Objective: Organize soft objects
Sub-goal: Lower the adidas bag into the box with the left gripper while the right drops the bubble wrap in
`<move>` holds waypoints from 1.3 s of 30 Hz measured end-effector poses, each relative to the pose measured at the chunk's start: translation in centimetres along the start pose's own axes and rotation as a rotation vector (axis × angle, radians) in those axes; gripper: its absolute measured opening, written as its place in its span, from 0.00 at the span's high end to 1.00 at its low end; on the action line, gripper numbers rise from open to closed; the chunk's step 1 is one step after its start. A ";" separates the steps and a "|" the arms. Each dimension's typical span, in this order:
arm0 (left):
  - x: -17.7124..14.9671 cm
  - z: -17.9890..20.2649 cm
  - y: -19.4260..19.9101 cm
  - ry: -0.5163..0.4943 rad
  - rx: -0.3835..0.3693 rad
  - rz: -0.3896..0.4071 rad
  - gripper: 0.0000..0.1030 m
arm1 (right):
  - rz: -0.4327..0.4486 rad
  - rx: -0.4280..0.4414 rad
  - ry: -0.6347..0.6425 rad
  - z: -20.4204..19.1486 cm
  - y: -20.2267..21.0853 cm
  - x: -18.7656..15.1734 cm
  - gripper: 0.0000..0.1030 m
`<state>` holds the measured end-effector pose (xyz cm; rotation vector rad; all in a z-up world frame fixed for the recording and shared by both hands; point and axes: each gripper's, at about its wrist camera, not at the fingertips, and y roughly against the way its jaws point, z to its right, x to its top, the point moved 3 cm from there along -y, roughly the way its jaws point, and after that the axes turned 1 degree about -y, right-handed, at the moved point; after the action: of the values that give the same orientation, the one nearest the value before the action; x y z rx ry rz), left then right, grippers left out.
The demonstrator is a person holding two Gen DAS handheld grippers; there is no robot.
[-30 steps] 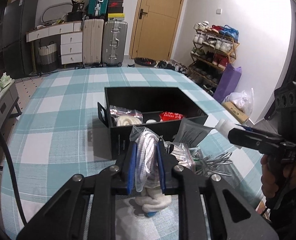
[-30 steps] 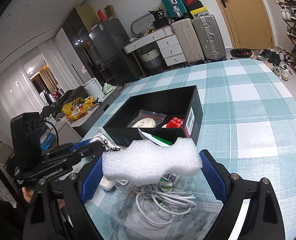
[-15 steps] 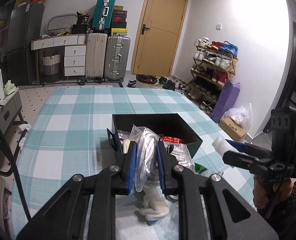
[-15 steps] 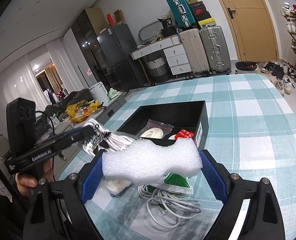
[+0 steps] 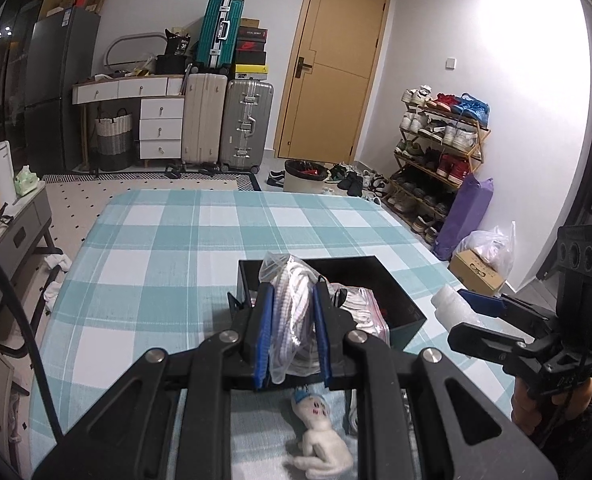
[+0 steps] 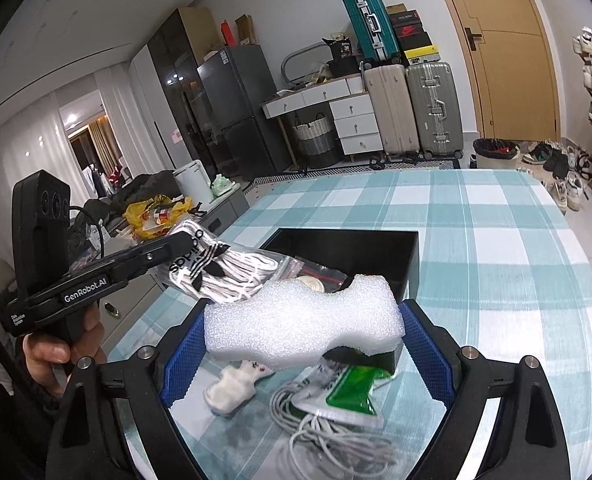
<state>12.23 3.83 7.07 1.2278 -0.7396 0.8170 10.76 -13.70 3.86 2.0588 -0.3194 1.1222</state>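
So the bag of white laces (image 5: pixel 294 320) is pinched tight between the blue fingers (image 5: pixel 264 332) of the left gripper (image 5: pixel 292 338), held up in the air right over the near end of the black box (image 6: pixel 375 246); from the right side you can see the black logo print on the bag and that it hangs just above the box's left rim. The right gripper (image 6: pixel 301 342) has its fingers spread wide but clamped on both ends of a wavy white foam block (image 6: pixel 301 326), also lifted, in front of the box's near wall. Inside the box there's a zip bag with a white coil of something and a bit of red packaging next to it, can't really tell more since the foam and laces cover most of it. Down on the checked teal tabletop (image 6: pixel 515 240), just in front of the box: a small white plush toy (image 5: pixel 323 440), a loose tangle of gray cable (image 6: pixel 327 436) and a clear packet with a green insert (image 6: pixel 351 394) lying on the cable. Beyond the box the tabletop is wide open all the way to its far edge, and to the right too. A hand (image 6: pixel 56 354) grips the left handle low at the left.
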 end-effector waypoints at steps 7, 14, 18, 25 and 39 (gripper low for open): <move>1.0 0.3 -1.7 -0.023 0.030 0.002 0.83 | -0.003 -0.005 0.015 -0.1 -1.2 1.1 0.11; 1.6 0.6 -3.4 -0.037 0.040 -0.007 0.83 | -0.014 -0.019 0.029 0.2 -2.5 1.9 0.11; 1.7 0.6 -4.1 -0.036 0.039 -0.014 0.83 | -0.025 -0.026 0.036 0.6 -3.4 2.1 0.11; 1.6 0.4 -5.3 -0.033 0.043 -0.027 0.83 | -0.050 -0.050 0.065 1.0 -5.2 2.3 0.11; 0.9 0.1 -7.8 -0.032 0.046 -0.073 0.83 | -0.087 -0.100 0.148 1.1 -8.3 2.4 0.11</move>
<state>19.36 2.75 3.93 1.3046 -0.7013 0.7592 17.29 -8.49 1.31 1.8729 -0.2071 1.1741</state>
